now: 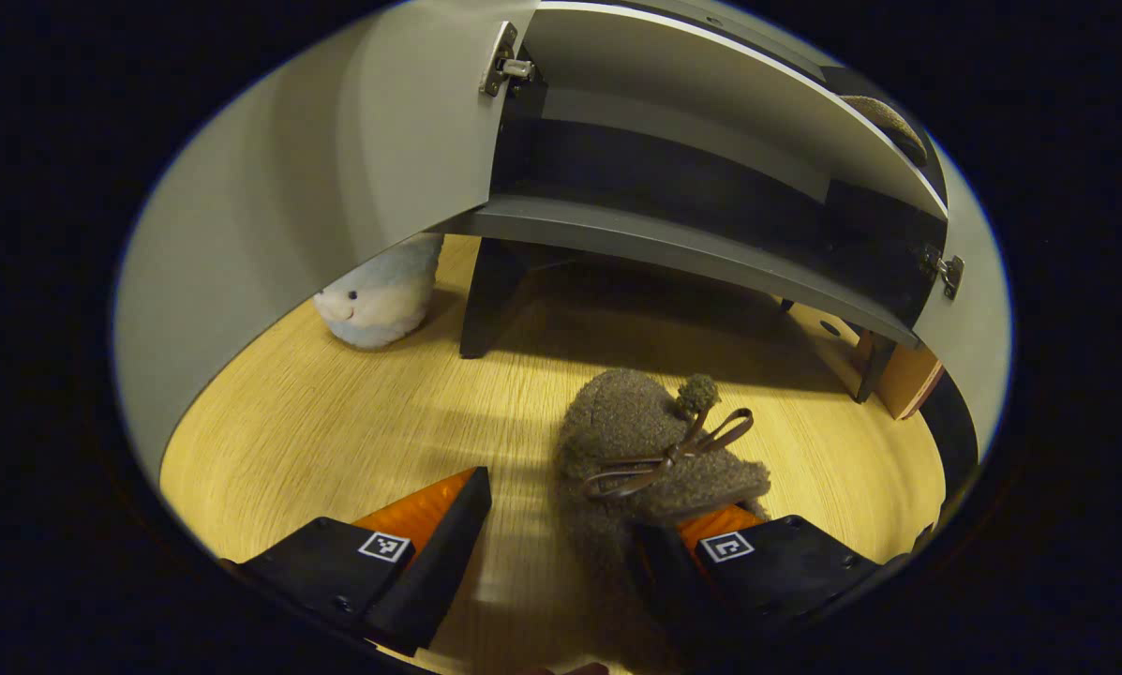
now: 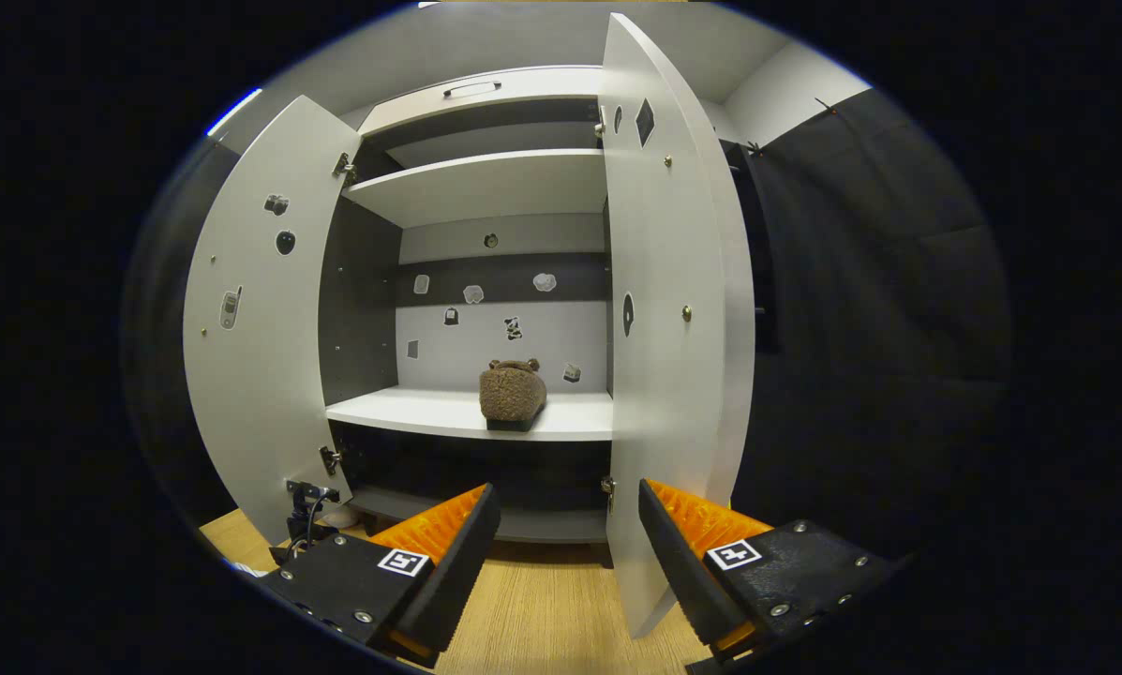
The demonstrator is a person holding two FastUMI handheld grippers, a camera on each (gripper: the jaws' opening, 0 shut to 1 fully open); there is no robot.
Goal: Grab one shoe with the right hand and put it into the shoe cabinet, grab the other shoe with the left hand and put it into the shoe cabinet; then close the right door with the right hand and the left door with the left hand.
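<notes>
In my left gripper view, the left gripper (image 1: 561,525) has its 2 fingers spread, and the brown fuzzy shoe (image 1: 650,441) on the wooden floor (image 1: 336,422) lies at lower centre-right, overlapping the right-hand finger (image 1: 710,553) and well apart from the left-hand one; I cannot tell if they touch. In my right gripper view, the right gripper (image 2: 568,539) is also spread with nothing between its fingers, while the other shoe (image 2: 512,394) sits mid-frame on the cabinet shelf (image 2: 411,411), between the open left door (image 2: 261,356) and right door (image 2: 664,309).
</notes>
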